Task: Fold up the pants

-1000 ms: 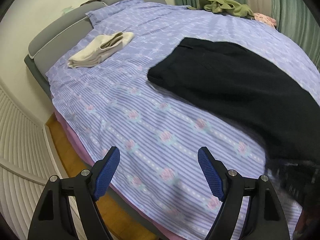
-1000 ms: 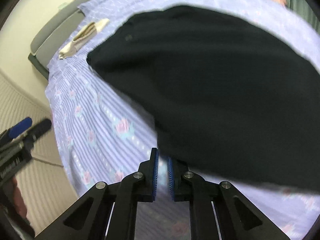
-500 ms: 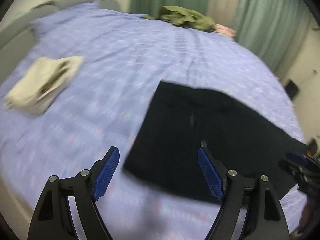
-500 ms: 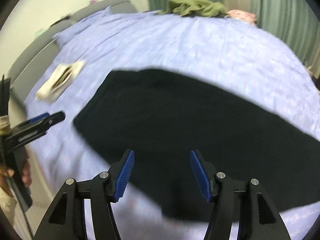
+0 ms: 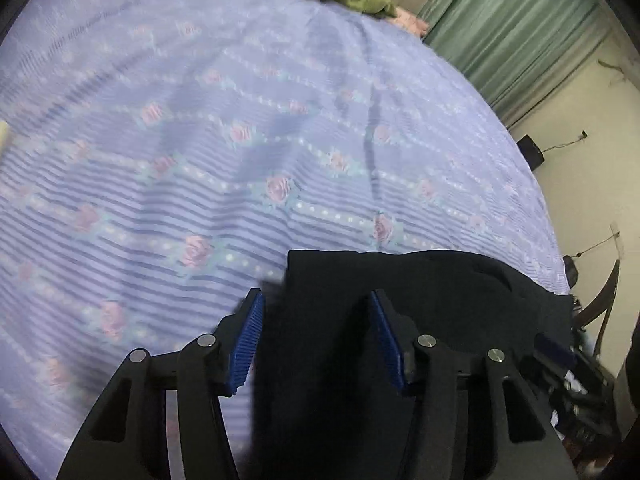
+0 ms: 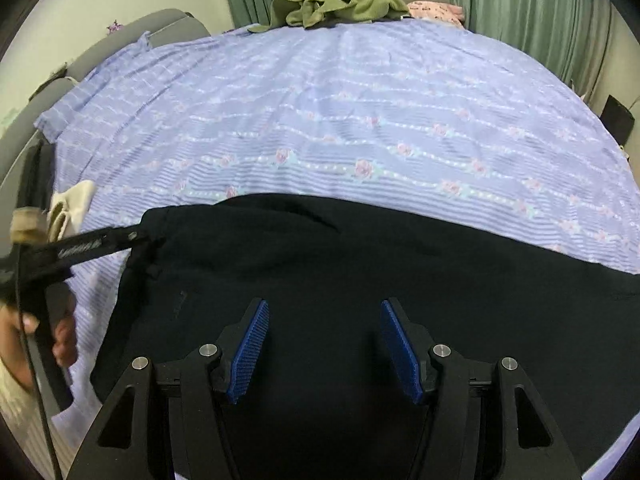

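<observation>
The black pants lie flat across the near side of the purple flowered bed. My left gripper is open, its jaws straddling the left corner of the pants at the waist end. It shows in the right wrist view at that same corner. My right gripper is open and empty, hovering over the middle of the black cloth.
A folded cream garment lies at the bed's left edge. A crumpled green garment and a pink one sit at the far side by green curtains. A grey headboard runs along the left. A chair stands on the right.
My right gripper opened and let go of the pants' edge, then drew back over the cloth. My left gripper swung right and came down onto the pants' left corner.
</observation>
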`<state>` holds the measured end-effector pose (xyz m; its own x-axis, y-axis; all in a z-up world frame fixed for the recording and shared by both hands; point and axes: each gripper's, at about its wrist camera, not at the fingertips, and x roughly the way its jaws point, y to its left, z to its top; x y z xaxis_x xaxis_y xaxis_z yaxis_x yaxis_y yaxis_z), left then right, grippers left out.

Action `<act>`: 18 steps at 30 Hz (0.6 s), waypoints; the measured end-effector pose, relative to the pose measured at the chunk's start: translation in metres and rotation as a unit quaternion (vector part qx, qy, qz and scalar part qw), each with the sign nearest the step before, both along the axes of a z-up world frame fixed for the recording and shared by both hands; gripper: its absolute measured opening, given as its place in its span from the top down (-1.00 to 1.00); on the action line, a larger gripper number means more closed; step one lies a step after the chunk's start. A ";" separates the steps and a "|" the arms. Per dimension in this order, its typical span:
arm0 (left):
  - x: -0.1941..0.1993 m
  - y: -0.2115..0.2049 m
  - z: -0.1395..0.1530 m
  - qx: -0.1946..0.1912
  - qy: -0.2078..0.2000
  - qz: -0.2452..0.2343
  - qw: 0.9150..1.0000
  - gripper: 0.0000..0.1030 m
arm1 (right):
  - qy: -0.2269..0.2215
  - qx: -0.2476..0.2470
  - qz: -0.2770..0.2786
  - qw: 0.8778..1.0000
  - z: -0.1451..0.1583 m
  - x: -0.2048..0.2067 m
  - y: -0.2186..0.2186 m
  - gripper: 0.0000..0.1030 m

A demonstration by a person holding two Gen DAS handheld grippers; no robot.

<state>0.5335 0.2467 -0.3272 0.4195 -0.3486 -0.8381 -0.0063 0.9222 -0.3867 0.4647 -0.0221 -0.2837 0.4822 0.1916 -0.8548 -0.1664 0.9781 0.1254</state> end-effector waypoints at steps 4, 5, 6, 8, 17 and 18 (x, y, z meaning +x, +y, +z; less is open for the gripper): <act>0.003 -0.004 -0.007 -0.008 0.010 0.001 1.000 0.42 | 0.011 0.004 -0.006 1.000 -0.005 0.003 -0.001 -0.16; 0.001 -0.006 -0.003 0.005 0.003 0.000 1.000 0.47 | 0.011 0.008 -0.006 1.000 -0.005 0.002 -0.001 -0.16; -0.003 -0.010 0.004 0.023 -0.009 -0.005 1.000 0.54 | 0.012 0.011 -0.007 1.000 -0.005 0.003 -0.001 -0.16; -0.008 -0.012 0.016 0.044 -0.029 -0.005 0.999 0.73 | 0.011 0.015 -0.006 1.000 -0.003 0.004 0.000 -0.16; -0.008 -0.003 0.008 0.082 -0.026 0.052 0.995 0.68 | -0.019 0.019 0.003 1.000 0.016 0.004 0.000 -0.16; -0.009 -0.011 0.015 0.111 -0.032 0.048 0.992 0.53 | -0.024 0.017 0.004 1.000 0.019 0.002 -0.003 -0.16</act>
